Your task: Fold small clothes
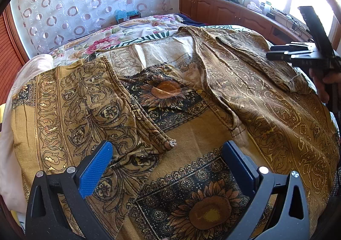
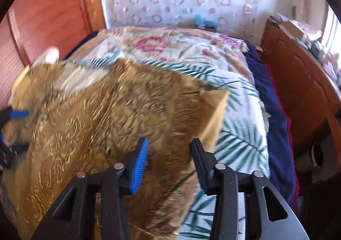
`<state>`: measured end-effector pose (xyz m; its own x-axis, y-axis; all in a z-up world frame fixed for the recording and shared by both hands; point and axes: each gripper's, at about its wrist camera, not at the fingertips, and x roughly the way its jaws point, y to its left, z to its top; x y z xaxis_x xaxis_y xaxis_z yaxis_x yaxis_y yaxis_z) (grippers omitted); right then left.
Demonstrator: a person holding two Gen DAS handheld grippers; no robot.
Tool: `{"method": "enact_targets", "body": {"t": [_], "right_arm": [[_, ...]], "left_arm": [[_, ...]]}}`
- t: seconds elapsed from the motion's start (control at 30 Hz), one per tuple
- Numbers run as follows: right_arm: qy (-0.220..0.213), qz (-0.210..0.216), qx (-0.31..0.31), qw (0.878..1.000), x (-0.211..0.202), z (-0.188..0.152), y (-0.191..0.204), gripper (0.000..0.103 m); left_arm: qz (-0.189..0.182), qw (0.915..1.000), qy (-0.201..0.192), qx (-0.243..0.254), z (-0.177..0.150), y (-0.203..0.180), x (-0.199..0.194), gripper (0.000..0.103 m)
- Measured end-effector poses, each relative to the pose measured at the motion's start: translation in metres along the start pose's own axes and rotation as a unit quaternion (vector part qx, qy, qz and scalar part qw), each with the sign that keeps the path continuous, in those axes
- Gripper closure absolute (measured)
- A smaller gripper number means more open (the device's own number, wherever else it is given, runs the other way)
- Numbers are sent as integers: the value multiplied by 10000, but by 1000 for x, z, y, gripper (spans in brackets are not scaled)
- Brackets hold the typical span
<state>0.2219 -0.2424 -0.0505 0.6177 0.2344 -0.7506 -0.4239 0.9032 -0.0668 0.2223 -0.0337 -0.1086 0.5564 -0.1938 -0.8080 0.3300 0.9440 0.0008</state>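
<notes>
An ochre garment printed with sunflowers and scrollwork lies spread on the bed, its left sleeve folded in towards the middle. My left gripper hovers over its near part, open wide, with nothing between the blue pads. My right gripper shows at the garment's far right edge, held by a hand. In the blurred right wrist view the right gripper stands open just above the garment's edge, and I cannot tell if the pads touch the cloth. The left gripper's blue pad peeks in at the left.
Under the garment lie a floral quilt and a leaf-print sheet, with a navy blanket along the bed's right side. A cluttered wooden cabinet runs beneath the window. A patterned curtain hangs behind, and wooden panels stand left.
</notes>
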Motion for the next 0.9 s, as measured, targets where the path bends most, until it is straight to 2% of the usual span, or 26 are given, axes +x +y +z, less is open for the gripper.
{"method": "enact_targets", "body": {"t": [0.07, 0.17, 0.2, 0.3, 0.4, 0.53, 0.7, 0.8, 0.9], "right_arm": [[31, -82, -165, 9998, 8, 2, 7, 38], [62, -200, -208, 9996, 18, 4, 17, 30], [10, -260, -175, 9995, 20, 4, 17, 24], [-25, -244, 74, 9997, 23, 1, 9, 14], [48, -152, 300, 9994, 25, 0, 2, 9], [74, -176, 292, 9994, 26, 3, 5, 7], [74, -175, 292, 9994, 26, 3, 6, 7], [72, -175, 292, 9994, 26, 4, 6, 7], [73, -174, 292, 9994, 26, 4, 5, 7]], "left_arm": [[0, 10000, 0, 0, 0, 0, 0, 0], [-1, 10000, 2, 0, 0, 0, 0, 0], [1, 10000, -1, -3, 0, 0, 0, 0], [10, 10000, -6, -3, 0, 1, 0, 0], [118, 9999, -32, -107, 2, 6, -3, 0], [49, 9983, -364, -463, 7, 28, -26, 1], [376, 9936, -795, -712, 17, 62, -63, 1], [571, 9911, -894, -801, 19, 84, -73, 2], [757, 9889, -857, -952, 21, 112, -73, 9]]}}
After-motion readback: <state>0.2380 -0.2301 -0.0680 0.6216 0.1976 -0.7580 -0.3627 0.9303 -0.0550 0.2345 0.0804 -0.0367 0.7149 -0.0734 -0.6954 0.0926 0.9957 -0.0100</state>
